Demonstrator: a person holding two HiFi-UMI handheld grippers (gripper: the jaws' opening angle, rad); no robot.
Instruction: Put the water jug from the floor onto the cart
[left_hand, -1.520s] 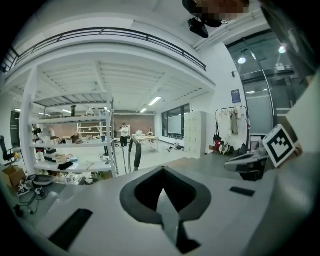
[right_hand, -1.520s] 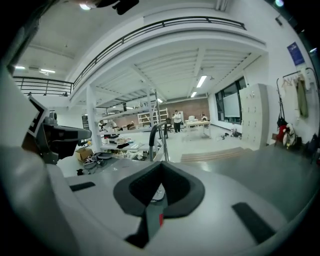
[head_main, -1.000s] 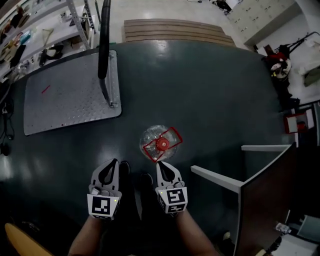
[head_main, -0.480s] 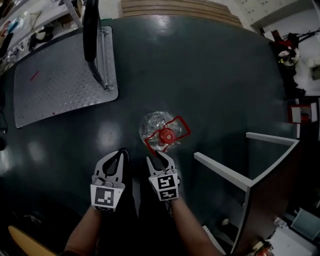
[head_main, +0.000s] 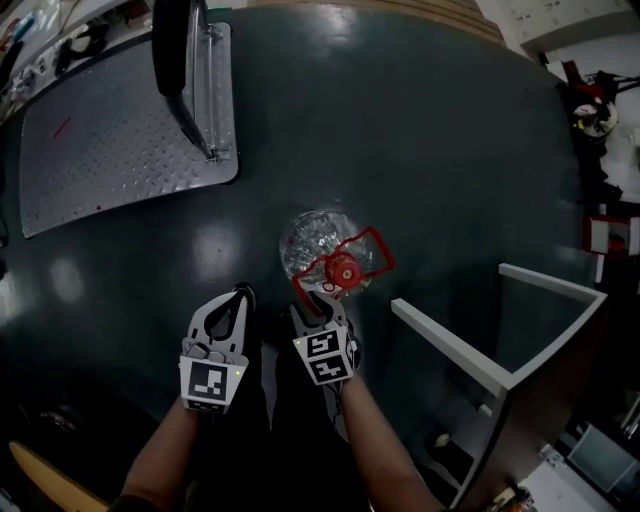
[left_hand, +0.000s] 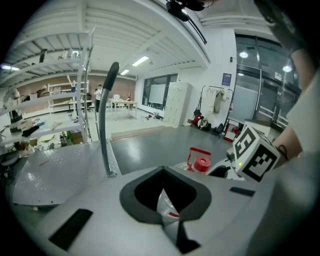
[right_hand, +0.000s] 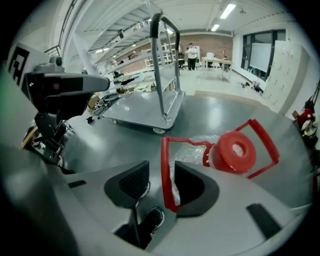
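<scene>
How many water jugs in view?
1. The water jug stands on the dark floor, near the cart, its red handle between the right gripper's jaws, which have just been opening. No others show; clutter could hide more.

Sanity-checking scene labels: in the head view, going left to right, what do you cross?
cart → left claw → water jug → white-edged panel
</scene>
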